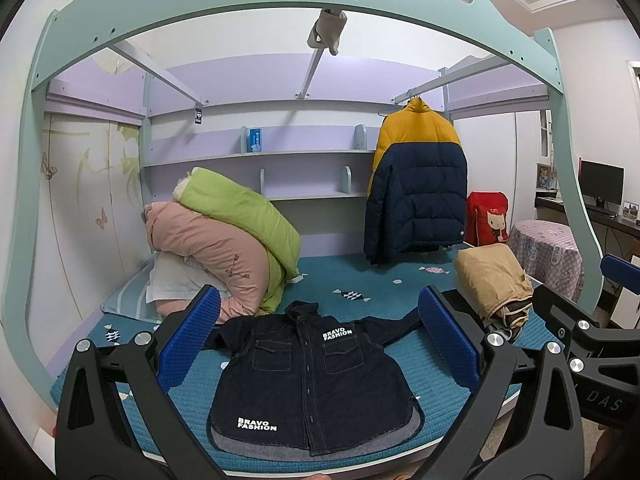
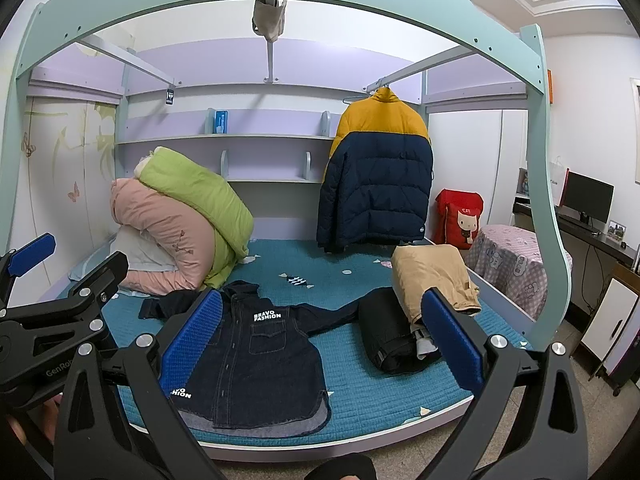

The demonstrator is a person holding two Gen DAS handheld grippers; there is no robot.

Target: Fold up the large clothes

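Observation:
A dark denim shirt-jacket [image 1: 308, 376] printed "BRAVO FASHION" lies flat, front up, sleeves spread, on the teal bed mat [image 1: 380, 284]. It also shows in the right wrist view [image 2: 264, 360]. My left gripper [image 1: 320, 340] is open and empty, held in the air in front of the bed, above the jacket. My right gripper [image 2: 324, 340] is open and empty, also short of the bed; the jacket lies under its left finger. Each gripper shows at the edge of the other's view.
Rolled pink and green quilts [image 1: 224, 232] lie at the back left. A folded tan garment [image 2: 436, 280] rests on a black one [image 2: 392, 336] at the right. A yellow-and-navy puffer coat [image 2: 380, 176] hangs from the rail. A covered table [image 2: 512, 264] stands right of the bed.

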